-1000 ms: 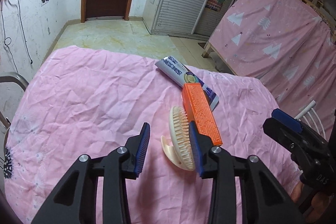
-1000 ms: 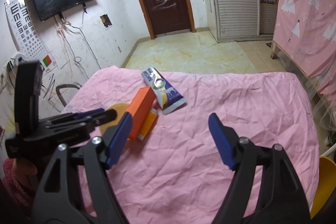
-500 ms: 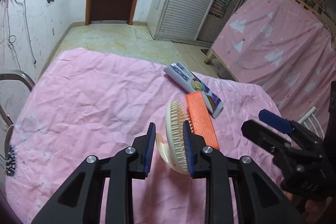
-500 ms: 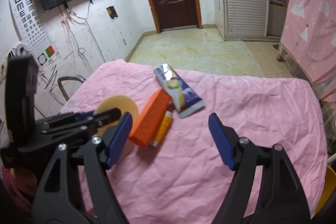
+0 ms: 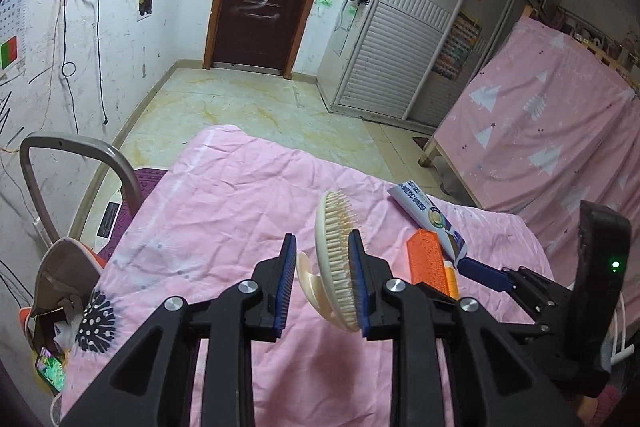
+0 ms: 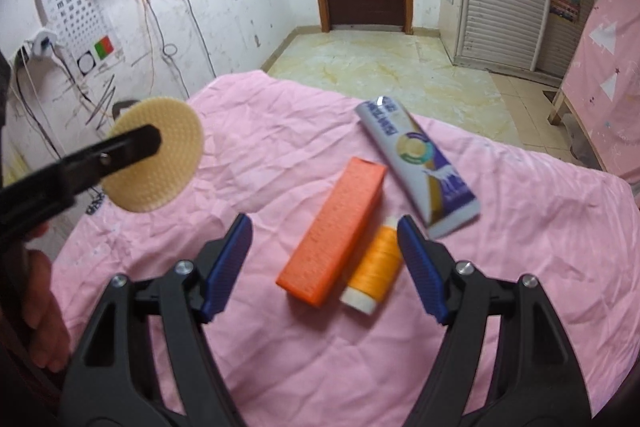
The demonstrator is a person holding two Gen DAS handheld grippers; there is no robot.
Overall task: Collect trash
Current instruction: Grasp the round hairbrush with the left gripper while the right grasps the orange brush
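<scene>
The left gripper point(image 5: 322, 277) is clamped on a cream round brush point(image 5: 334, 259), holding it on edge above the pink sheet point(image 5: 224, 211), clear of the cloth. The right gripper point(image 6: 324, 263) hangs with its jaws wide apart and empty above an orange box point(image 6: 336, 235) and an orange spool of thread point(image 6: 376, 263), which lie touching side by side. A toothpaste tube point(image 6: 416, 159) lies just beyond them to the right.

My work surface is a table under a wrinkled pink cloth point(image 6: 520, 227). On it, mid-right: orange box point(image 6: 336, 231), orange thread spool point(image 6: 374, 267) touching its right side, toothpaste tube point(image 6: 420, 163) beyond.
</scene>
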